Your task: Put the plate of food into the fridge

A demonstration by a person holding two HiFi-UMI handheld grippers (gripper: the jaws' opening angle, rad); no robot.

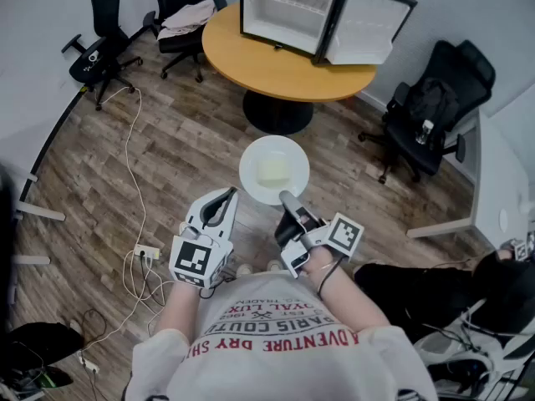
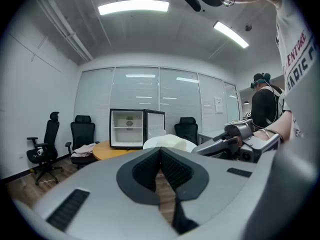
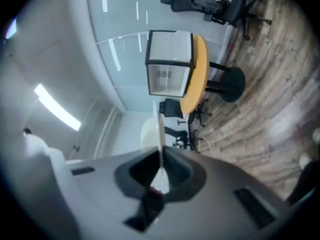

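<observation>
A person [image 1: 280, 341] in a white printed T-shirt stands on a wood-plank floor [image 1: 175, 140], seen from above, with a two-jaw gripper in each hand. The right gripper [image 1: 288, 197] has its jaws clamped on the near rim of a white plate [image 1: 251, 170], which it carries roughly level in front of the body, above the floor. A pale block of food [image 1: 273, 171] lies in the middle of the plate. In the right gripper view the plate's rim shows as a thin edge-on line between the two dark pads, which press on it from both sides. The left gripper [image 1: 224, 197] sits just beside the plate's near left edge; whether it touches the plate cannot be told. The left gripper view shows its ribbed pads [image 2: 142, 169] pressed together at the tips with nothing between them. Ahead, well apart from the plate, a round orange table [image 1: 251, 57] bears a small black fridge [image 1: 288, 11]. Its door [image 1: 364, 27] stands swung open to the right, showing a white interior. Black office chairs [image 1: 430, 111] stand to the right of the table and at the upper left. A white cable [image 1: 132, 165] trails across the floor to a power strip [image 1: 147, 252] near the person's left side.
</observation>
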